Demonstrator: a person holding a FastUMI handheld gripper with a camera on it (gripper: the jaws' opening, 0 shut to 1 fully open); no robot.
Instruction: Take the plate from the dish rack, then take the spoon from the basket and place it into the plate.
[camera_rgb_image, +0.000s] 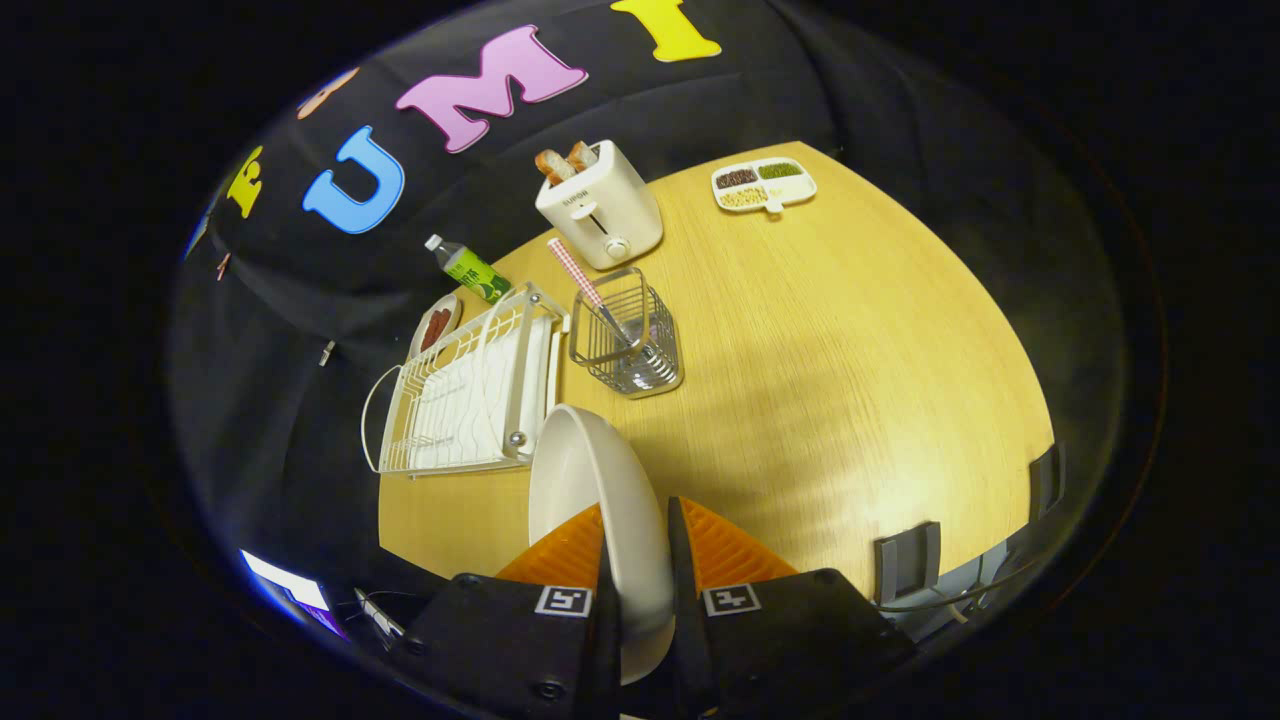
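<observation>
Two fingers of the gripper (636, 560) were closed on the rim of the white plate (590, 480), one finger on each face, so that the plate stood on edge between them and rose ahead of them above the wooden table (850, 370). The plate was clear of the dish rack (470, 395), which lay just beyond and to the left of it, white, made of wire, with a white tray under it. The plate's upper edge came close to the rack's near corner; whether they touched could not be told.

Just to the right of the rack stood the wire basket (628, 335), and in it leaned the spoon (585, 285), its checked pink-and-white handle slanting up toward the toaster. The spoon's bowl sat low inside the basket and was hard to make out through the wires.

Beyond the basket stood a white toaster (600, 205) with two slices of bread (565, 160) sticking out of its top. Left of the toaster, a bottle with a green label (470, 268) lay tilted near the table's far edge, and a small dish (437, 325) holding something reddish sat behind the rack. Well apart, at the far right of the table, rested a divided white tray (765, 185) with dark, green and pale contents in its compartments.
</observation>
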